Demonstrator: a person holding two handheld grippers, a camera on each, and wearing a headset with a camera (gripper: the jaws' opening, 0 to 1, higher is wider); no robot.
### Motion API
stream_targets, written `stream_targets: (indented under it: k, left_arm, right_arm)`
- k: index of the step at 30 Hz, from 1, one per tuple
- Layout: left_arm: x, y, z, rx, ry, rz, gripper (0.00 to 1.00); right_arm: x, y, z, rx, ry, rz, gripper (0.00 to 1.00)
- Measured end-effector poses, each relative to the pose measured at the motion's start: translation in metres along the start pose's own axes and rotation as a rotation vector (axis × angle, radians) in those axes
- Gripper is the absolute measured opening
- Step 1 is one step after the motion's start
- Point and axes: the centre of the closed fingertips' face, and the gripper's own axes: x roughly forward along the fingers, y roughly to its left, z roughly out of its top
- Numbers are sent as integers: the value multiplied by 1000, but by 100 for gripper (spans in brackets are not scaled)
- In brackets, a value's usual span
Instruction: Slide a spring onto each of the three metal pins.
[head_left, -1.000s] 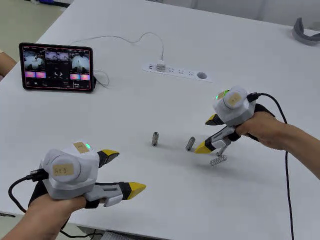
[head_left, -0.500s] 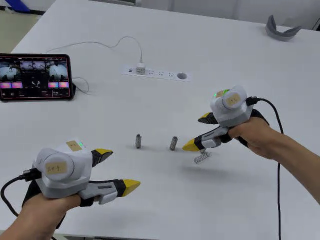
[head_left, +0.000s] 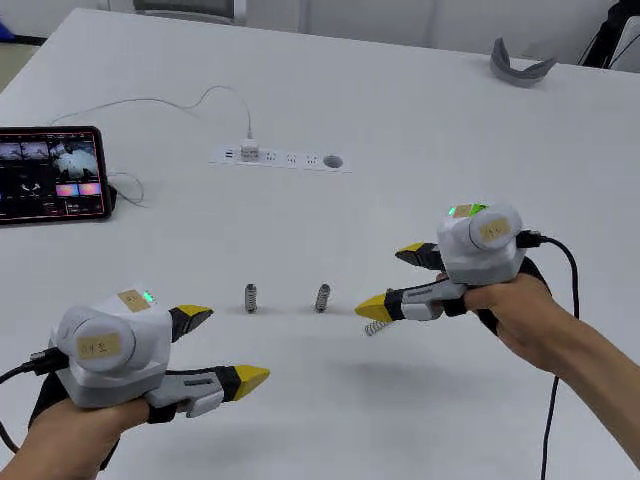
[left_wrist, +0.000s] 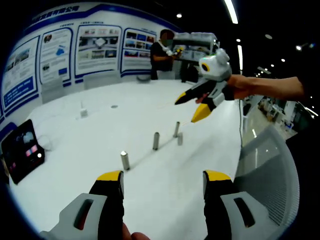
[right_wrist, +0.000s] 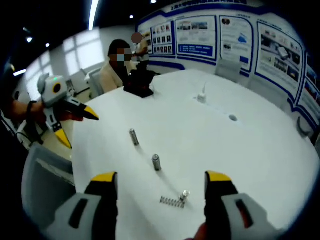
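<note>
Two upright pins (head_left: 251, 297) (head_left: 322, 297) stand mid-table, and each looks wrapped in a spring. A loose spring (head_left: 375, 326) lies on the table just right of them, beside a short third pin (right_wrist: 185, 194). The right gripper view shows that spring (right_wrist: 170, 201) flat on the table, ahead of my open right gripper (right_wrist: 161, 176). In the head view the right gripper (head_left: 390, 280) hovers over the loose spring, jaws apart and holding nothing. My left gripper (head_left: 222, 346) stands open and holding nothing at the near left. The left gripper view looks between its tips (left_wrist: 162, 176) along the row of pins (left_wrist: 156, 141).
A tablet (head_left: 50, 172) stands at the far left, and a power strip (head_left: 280, 158) with a white cable lies behind the pins. A grey curved band (head_left: 520, 68) lies at the far right. One person (right_wrist: 120, 65) sits beyond the table, another (left_wrist: 161, 52) stands.
The head camera has swung, shifting the whole picture. My right gripper has drawn back a little to the right of the pins. The loose spring lies where it was.
</note>
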Motion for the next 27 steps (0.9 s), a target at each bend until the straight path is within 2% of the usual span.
stream_targets:
  k: [12, 17, 27]
  left_arm:
    - [10, -7, 3, 28, 7, -35, 66]
    - [14, -11, 4, 33, 9, -45, 66]
    - [24, -18, 6, 50, 15, -65, 67]
  right_arm:
    - [-29, 3, -20, 79, -51, -72, 74]
    - [-44, 4, -24, 97, -78, -98, 76]
    - [-71, 0, -39, 151, -104, -158, 77]
